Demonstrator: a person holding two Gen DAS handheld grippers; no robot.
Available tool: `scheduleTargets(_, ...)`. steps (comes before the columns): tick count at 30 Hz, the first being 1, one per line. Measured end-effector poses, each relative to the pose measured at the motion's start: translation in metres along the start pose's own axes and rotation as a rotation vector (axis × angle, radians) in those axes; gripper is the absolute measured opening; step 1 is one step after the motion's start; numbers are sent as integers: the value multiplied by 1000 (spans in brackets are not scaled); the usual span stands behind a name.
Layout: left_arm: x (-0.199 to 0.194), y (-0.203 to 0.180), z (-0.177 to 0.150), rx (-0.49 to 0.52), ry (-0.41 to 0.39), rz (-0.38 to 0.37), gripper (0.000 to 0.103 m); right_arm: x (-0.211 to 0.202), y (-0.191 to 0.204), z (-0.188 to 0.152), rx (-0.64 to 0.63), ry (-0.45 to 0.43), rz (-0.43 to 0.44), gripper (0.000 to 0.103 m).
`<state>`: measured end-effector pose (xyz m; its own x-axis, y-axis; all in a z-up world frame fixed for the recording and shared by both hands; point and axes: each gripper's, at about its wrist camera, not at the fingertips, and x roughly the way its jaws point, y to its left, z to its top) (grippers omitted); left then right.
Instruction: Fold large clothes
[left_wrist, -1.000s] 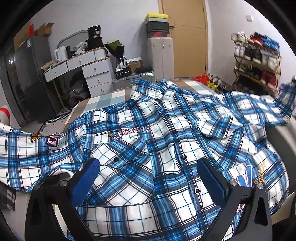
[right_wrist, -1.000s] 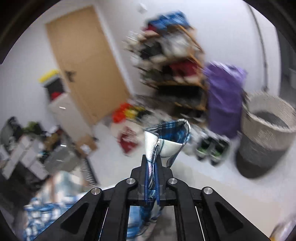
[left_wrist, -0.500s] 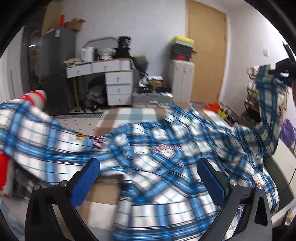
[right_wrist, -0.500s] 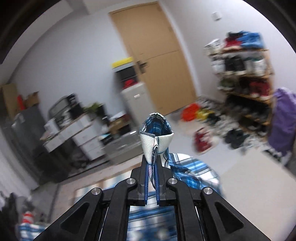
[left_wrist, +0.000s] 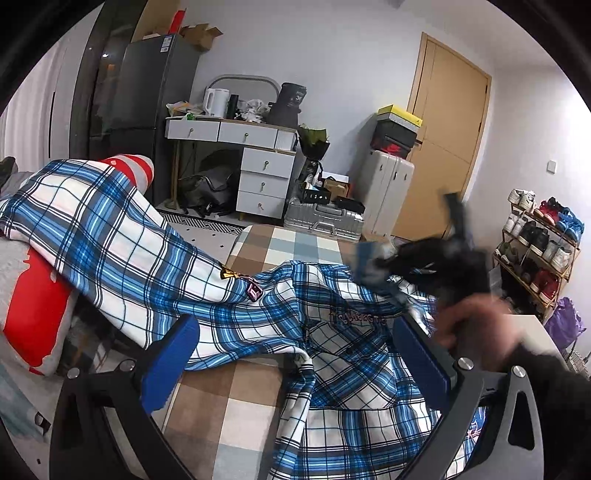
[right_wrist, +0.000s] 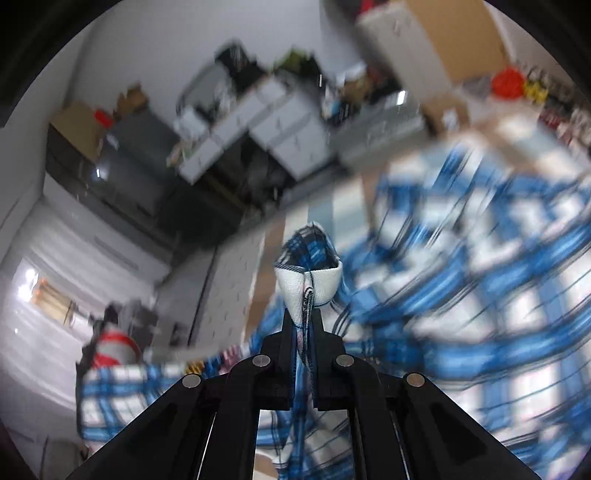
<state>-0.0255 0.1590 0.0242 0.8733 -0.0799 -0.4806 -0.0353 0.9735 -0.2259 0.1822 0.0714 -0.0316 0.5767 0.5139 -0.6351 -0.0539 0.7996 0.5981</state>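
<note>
A blue and white plaid shirt (left_wrist: 354, 354) lies spread over a checked table (left_wrist: 236, 402), one sleeve (left_wrist: 110, 236) draped left over a red and white cushion (left_wrist: 33, 295). My left gripper (left_wrist: 295, 354) is open and empty, hovering over the shirt's near edge. My right gripper (right_wrist: 303, 325) is shut on the shirt's other sleeve cuff (right_wrist: 308, 273), carrying it over the shirt body (right_wrist: 480, 295). In the left wrist view the right gripper (left_wrist: 436, 258) appears blurred above the shirt's right side, held by a hand (left_wrist: 476, 325).
A white drawer desk (left_wrist: 243, 158) with clutter, a dark fridge (left_wrist: 147, 110), suitcases (left_wrist: 325, 221), a wooden door (left_wrist: 447, 140) and a shoe rack (left_wrist: 539, 243) stand beyond the table.
The right gripper has swung the held cuff from high at the right down and leftwards over the shirt body. The left gripper has turned left and stays open.
</note>
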Motion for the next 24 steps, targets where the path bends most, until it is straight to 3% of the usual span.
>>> scheduleTargets(3,2,-5,-2,16,0,-4,102,34,8,-22,-102,-25,-29,6)
scheduleTargets(11,-1,-9,-4,57,-14,-34,102,93,-13,-46,77,133,-14,11)
scheduleTargets(12,-2,-9,-4,60,-18,-37,102,98,-21,-47,115,176,24,16)
scheduleTargets(14,-2,-7,-2,62,-24,-39,102,99,-28,-49,184,239,172,67)
scheduleTargets(17,-4,-2,-1,44,-32,-45,102,67,-28,-52,181,262,262,98)
scheduleTargets(20,-5,1,-2,16,-26,-59,102,22,-30,-58,138,293,335,100)
scheduleTargets(24,0,0,-3,12,-2,-54,102,-49,-64,-59,167,306,349,103)
